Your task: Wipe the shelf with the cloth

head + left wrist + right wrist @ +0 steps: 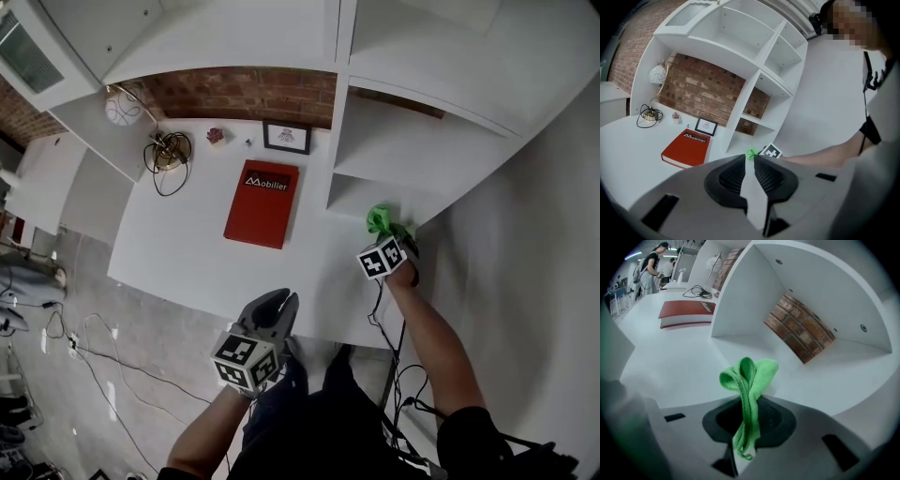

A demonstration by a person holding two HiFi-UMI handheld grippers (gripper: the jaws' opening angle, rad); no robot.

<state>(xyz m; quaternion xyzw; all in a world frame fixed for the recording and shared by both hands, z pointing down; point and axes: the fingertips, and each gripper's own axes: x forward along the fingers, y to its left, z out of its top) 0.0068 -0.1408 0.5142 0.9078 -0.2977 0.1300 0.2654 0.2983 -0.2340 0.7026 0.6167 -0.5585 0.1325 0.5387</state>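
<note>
A green cloth (379, 220) is bunched up in my right gripper (388, 234), which is shut on it at the front edge of the white shelf unit's lowest compartment (370, 195). In the right gripper view the cloth (749, 376) stands up from between the jaws, with the compartment floor (829, 378) and its brick back just beyond. My left gripper (285, 300) hangs over the desk's front edge, shut and holding nothing. Its closed tips (750, 160) point toward the shelves, where the cloth (751, 153) shows as a small green spot.
A red book (262, 202) lies mid-desk. At the back stand a small picture frame (287, 138), a tiny plant (216, 136), a coiled cable (169, 150) and a globe lamp (122, 107). Cables (94, 347) trail on the floor at left. A person (649, 268) stands far off.
</note>
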